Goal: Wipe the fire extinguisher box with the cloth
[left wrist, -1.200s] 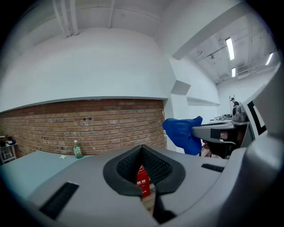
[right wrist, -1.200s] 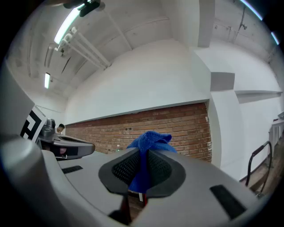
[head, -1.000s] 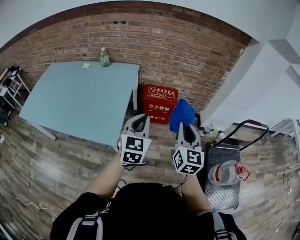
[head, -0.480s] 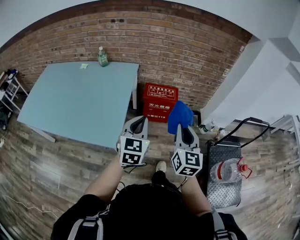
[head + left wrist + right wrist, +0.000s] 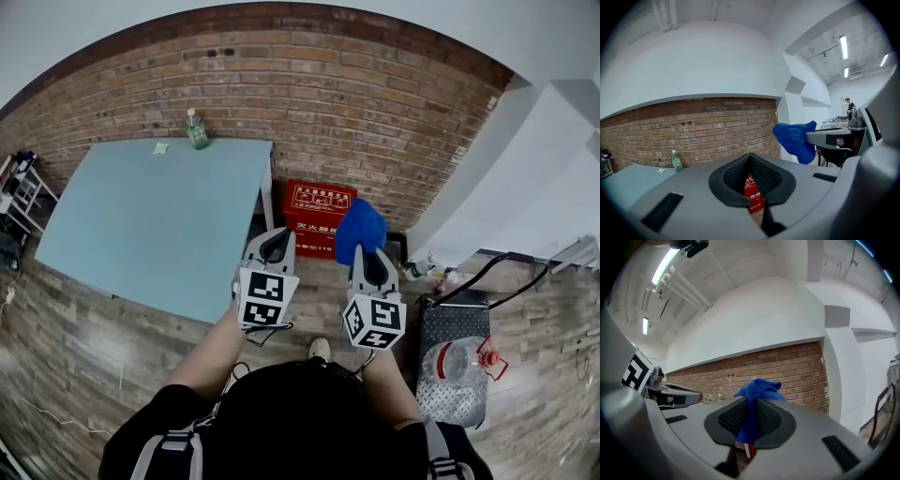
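The red fire extinguisher box (image 5: 319,217) stands on the wood floor against the brick wall, just right of the table. My right gripper (image 5: 368,255) is shut on a blue cloth (image 5: 361,230), which bunches out past its jaws and hangs in the air in front of the box's right side. In the right gripper view the cloth (image 5: 757,389) is pinched between the pads, with a sliver of the red box (image 5: 749,451) below. My left gripper (image 5: 272,246) is held level beside it, jaws shut on nothing. Through its gap I see the box (image 5: 753,197).
A light blue table (image 5: 141,216) fills the left, with a green bottle (image 5: 196,129) at its far edge. A metal cart (image 5: 450,328) with a clear water jug (image 5: 455,361) stands at the right. White wall corner (image 5: 487,187) to the right of the brick.
The view has moved forward: the red box and wall sit closer under the grippers. Both grippers keep their pose, and the cloth stays in the right one.
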Demonstrator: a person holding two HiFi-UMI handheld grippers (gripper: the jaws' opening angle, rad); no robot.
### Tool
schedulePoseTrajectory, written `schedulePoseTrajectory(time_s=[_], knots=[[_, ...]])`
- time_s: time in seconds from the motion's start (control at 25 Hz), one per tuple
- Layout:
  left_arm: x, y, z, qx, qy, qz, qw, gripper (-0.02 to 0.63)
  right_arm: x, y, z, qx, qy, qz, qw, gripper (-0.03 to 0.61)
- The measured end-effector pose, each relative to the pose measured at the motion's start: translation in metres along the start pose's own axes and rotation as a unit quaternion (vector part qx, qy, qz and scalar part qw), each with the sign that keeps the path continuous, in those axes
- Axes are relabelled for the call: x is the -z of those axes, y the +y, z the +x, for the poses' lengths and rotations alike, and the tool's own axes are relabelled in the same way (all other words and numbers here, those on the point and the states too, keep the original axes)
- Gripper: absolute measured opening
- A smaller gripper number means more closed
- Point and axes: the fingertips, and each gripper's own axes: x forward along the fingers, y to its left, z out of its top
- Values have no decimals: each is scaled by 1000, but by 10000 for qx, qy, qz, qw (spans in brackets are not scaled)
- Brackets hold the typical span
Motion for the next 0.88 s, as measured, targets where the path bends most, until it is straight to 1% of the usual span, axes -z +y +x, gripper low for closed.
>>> schedulePoseTrajectory(time_s=[0.2,0.32,0.48,0.6,0.76,0.88], knots=[[-23,-5,52,-83,-7,180,9998,6,-8,-41,44,-73,-11,45,10000,48],[-27,-7,81,-160,68,198,9997,6,-13,-60,69,-198,-14,52,9998,48],[-20,-15,123,-216,286,139,9993,6,-18,-87,98,-326,-46,115,9994,48],[-28,-18,146,-329,256,126,9991,6,-14,-104,116,-434,15,133,9990,48],[-42,-13,163,-578,170,37,9982,6,-8,-119,136,-654,163,64,9977,48],[-40,-4,177,-719,253,-52,9971,6,-4,-127,151,-759,232,107,9968,48]])
